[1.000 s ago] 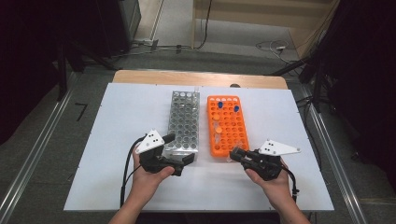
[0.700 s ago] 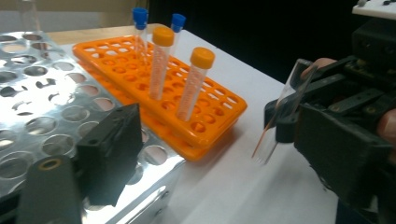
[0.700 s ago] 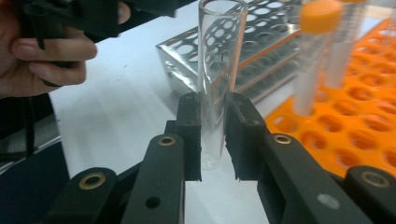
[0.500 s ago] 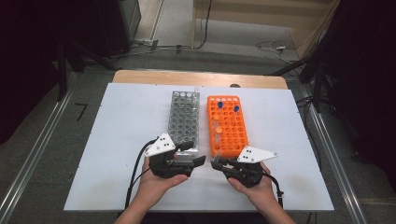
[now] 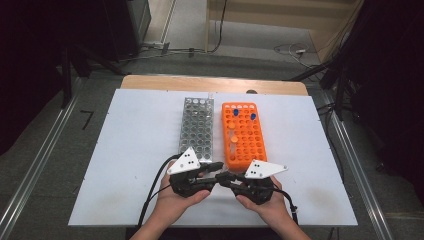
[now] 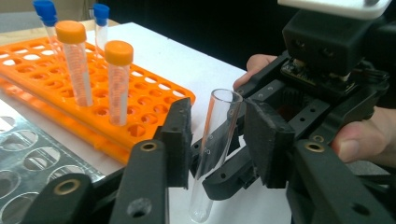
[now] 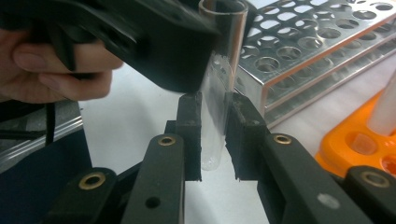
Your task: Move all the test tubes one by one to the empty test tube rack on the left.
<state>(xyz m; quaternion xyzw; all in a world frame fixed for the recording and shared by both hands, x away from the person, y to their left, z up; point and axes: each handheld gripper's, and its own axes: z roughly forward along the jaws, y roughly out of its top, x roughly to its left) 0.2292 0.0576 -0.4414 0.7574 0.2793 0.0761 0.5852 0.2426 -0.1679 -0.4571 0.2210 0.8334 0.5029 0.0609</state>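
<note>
We hold the glass tube (image 7: pixel 219 93) upright in our right gripper (image 7: pixel 212 140), clamped tight; left gripper (image 6: pixel 217 140) jaws, just closing, flank it (not pressing yet).

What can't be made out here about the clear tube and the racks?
High view: the clear tube is too small, lost between left tongs and right tongs.
Right gripper view: the blurred left tongs, whose jaws have just been closing around the tube, hide its upper side.
Left gripper view: top edge cuts the blue-capped tubes.
</note>
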